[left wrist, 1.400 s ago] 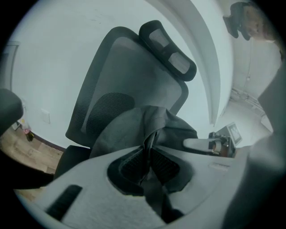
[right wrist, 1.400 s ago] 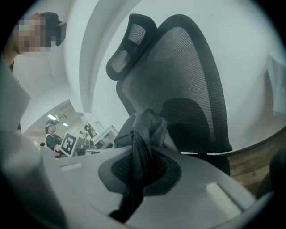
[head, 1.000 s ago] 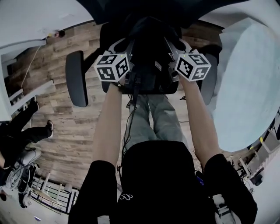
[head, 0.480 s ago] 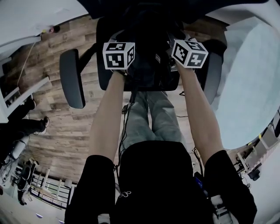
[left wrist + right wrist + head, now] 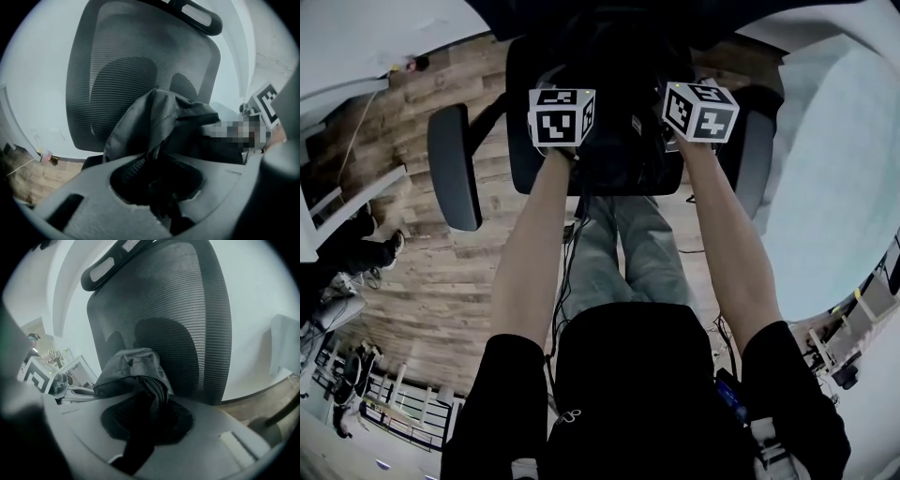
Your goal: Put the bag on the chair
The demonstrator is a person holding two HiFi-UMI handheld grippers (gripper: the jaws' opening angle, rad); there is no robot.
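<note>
The dark grey bag [image 5: 619, 141] sits on the seat of a black mesh office chair [image 5: 534, 169], held up between my two grippers. In the left gripper view the bag [image 5: 159, 122] bunches in front of the chair's backrest [image 5: 136, 56], and its fabric runs down into my left gripper [image 5: 157, 187], which is shut on it. In the right gripper view the bag [image 5: 133, 369] has a zipped fold that trails into my right gripper [image 5: 140, 427]. Those jaws are opening with the fabric still lying between them. In the head view, the marker cubes of the left gripper [image 5: 561, 115] and the right gripper [image 5: 700, 111] flank the bag.
The chair's armrests [image 5: 455, 169] [image 5: 755, 159] stand out on either side of the seat. A pale round table [image 5: 834, 178] lies to the right and a white desk [image 5: 366, 47] at the upper left. Other people's legs [image 5: 347, 253] show on the wooden floor at left.
Both grippers moved forward with the bag, over the chair seat, then nearly stopped. The right marker cube has turned slightly in the last half second.
</note>
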